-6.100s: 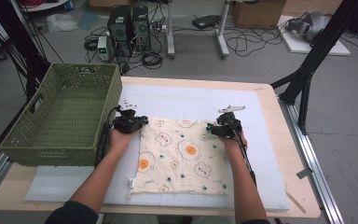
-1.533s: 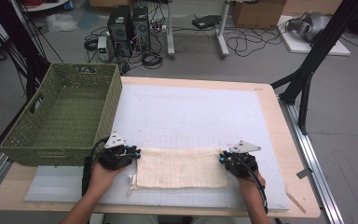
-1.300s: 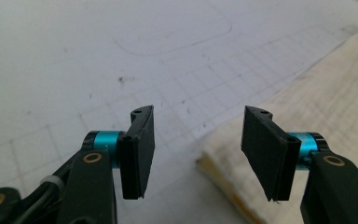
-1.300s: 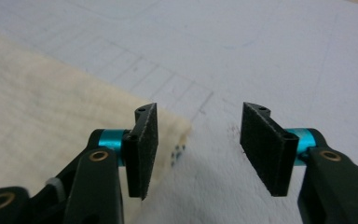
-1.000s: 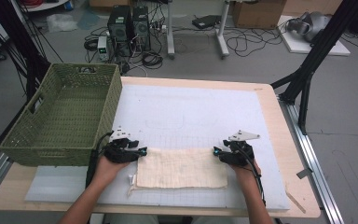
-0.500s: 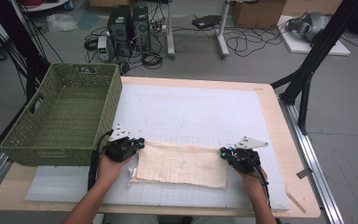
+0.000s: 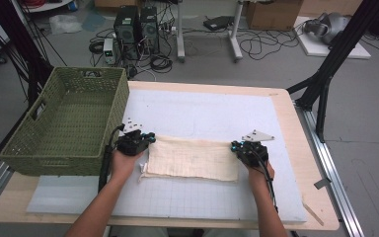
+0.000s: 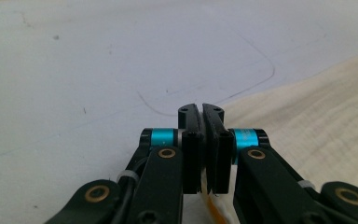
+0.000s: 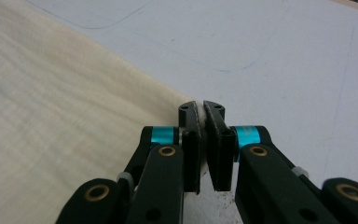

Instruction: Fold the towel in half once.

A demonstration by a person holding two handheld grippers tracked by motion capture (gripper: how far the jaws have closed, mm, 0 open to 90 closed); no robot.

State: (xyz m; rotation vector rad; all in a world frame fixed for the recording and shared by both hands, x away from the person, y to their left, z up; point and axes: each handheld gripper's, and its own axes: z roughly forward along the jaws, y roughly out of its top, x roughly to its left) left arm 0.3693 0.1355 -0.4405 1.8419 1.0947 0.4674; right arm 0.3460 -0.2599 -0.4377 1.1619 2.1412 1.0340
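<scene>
**A:** What is shown of the room and the surface?

**B:** A workshop floor strewn with cables and computer towers is seen behind a wooden table (image 7: pixel 296 123). A pale grid-marked mat (image 7: pixel 212 113) is laid over the table, and a green woven basket (image 7: pixel 69 123) is set at its left end.

**A:** Where is the cloth?

**B:** A cream cloth (image 7: pixel 192 158), folded into a long band, is spread flat on the mat near the front edge, between the two hands and just to the right of the basket.

**A:** What has just changed?

**B:** Six seconds ago the cloth was laid open, with a printed pattern facing up; now only the plain underside is shown, doubled over. A second ago both pairs of jaws were held partly apart at the band's far corners. They have since been closed: the left gripper (image 7: pixel 145 139) is pinched on the far left corner and the right gripper (image 7: pixel 237 146) on the far right corner. In the right gripper view, fabric is seen squeezed between the pads (image 9: pixel 199 122).

**A:** What does that mean for the work?

**B:** A further fold is probably being prepared, with both corners now gripped for lifting.

**A:** What is hard to make out?

**B:** In the left gripper view the jaws are pressed together, but the cloth between them is barely visible. An orange strip (image 8: pixel 209 205) beneath them cannot be identified. The basket's contents, if any, cannot be judged.
</scene>
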